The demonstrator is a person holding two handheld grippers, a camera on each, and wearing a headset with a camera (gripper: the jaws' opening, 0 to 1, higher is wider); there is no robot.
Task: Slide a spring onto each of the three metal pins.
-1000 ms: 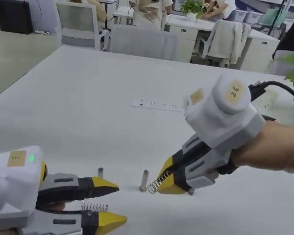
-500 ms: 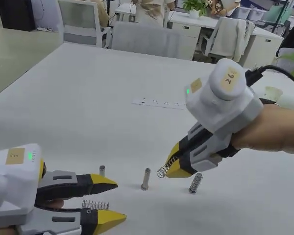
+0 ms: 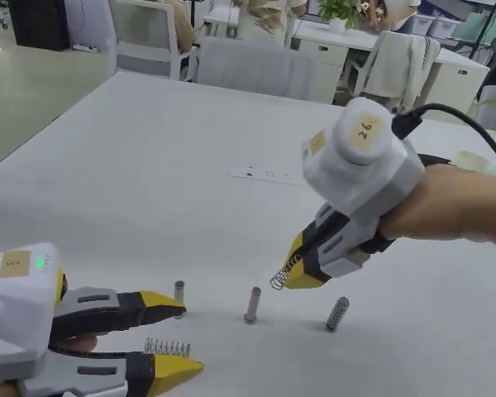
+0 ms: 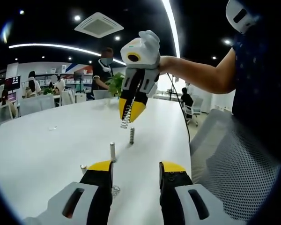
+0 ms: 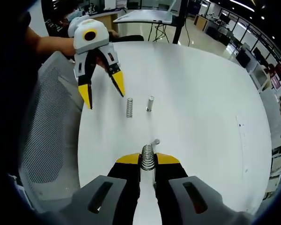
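Since a second ago my right gripper [image 3: 302,279] has lifted clear of the white bench [image 3: 149,165].

Head view: the right gripper hangs just above and to the right of the bare middle metal pin [image 3: 253,304]. Its jaws are pressed on the upper end of a thin silver coil spring [image 3: 284,271], whose free end points down toward that pin. The right-hand metal pin [image 3: 337,314] already wears a spring. The left-hand metal pin [image 3: 179,292] is bare. My left gripper [image 3: 178,335] is spread, with a loose second spring [image 3: 167,347] lying on the bench between its tips.

Left gripper view: its own jaws stand apart and grip nothing.

Right gripper view: the held spring sits clamped between the yellow tips, with the middle pin just beyond it.

Assessment: the spring looks light, flexible and apt to slip. A gentle pinch near the top, leaving the lower opening free, should serve.
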